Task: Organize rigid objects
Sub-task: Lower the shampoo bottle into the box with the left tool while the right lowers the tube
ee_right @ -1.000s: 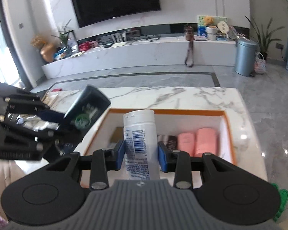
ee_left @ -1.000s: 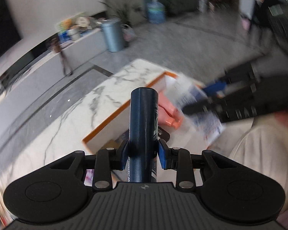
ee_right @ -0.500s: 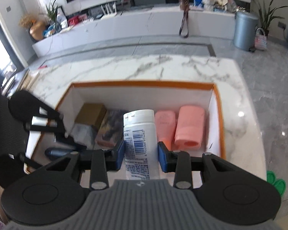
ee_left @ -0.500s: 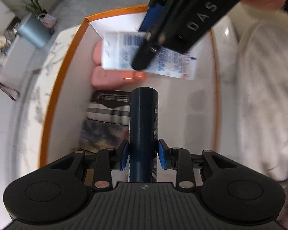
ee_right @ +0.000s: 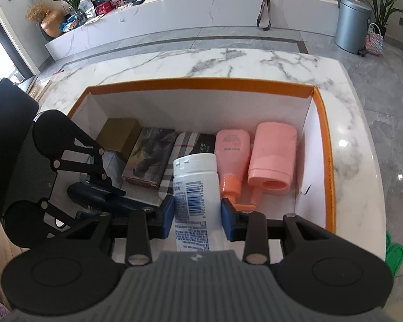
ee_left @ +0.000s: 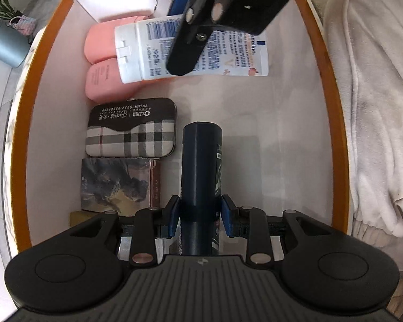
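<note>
On the marble table (ee_right: 255, 61), an orange-rimmed box (ee_right: 325, 134) — left gripper (ee_left: 200, 216) pinching a navy bottle (ee_left: 201, 166), right gripper (ee_right: 197, 216) a white tube (ee_right: 196, 187).

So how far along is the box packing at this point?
Done: two pink bottles, a plaid case, a picture box and a gold box lie in the orange-rimmed box. In hand: left gripper holds the dark blue bottle, right gripper the white bottle. Left: releasing both.
</note>
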A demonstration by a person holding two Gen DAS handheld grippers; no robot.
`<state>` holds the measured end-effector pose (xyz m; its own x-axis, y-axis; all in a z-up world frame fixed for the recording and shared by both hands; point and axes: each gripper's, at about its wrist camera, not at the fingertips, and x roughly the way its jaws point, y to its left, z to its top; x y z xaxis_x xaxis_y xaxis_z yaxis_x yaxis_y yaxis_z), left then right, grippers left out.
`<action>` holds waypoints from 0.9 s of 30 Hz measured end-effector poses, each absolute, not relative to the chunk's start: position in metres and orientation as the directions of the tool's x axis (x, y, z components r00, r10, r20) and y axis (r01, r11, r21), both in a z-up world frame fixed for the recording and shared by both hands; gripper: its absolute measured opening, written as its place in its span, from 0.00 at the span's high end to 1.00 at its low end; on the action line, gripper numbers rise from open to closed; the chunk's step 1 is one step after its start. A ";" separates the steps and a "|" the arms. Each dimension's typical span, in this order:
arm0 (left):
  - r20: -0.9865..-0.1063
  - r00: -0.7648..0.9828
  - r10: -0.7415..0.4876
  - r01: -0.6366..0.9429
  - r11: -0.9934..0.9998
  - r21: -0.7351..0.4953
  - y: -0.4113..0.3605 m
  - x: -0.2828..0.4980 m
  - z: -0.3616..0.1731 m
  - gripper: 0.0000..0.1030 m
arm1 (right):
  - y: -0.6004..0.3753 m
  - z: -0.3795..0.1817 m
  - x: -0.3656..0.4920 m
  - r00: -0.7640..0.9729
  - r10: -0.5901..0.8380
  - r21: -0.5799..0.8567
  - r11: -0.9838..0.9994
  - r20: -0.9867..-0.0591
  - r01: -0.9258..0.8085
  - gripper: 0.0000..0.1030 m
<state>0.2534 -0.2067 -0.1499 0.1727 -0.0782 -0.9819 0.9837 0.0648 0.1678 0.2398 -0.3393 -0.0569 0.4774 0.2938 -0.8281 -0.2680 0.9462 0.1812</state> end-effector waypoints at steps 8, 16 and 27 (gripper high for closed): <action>-0.973 0.204 -0.104 0.973 0.129 0.190 -0.190 0.263 -0.143 0.60 | -0.331 -0.062 0.239 0.445 0.295 0.173 0.940 -0.846 -0.294 0.65; -0.943 0.290 -0.162 0.918 0.325 0.226 -0.171 0.272 -0.125 0.68 | -0.317 -0.059 0.239 0.395 0.301 0.150 0.917 -0.868 -0.370 0.78; -0.845 0.475 -0.245 0.582 0.808 0.092 -0.106 0.239 -0.038 0.68 | -0.305 -0.051 0.228 0.363 0.380 0.332 0.924 -0.851 -0.188 0.78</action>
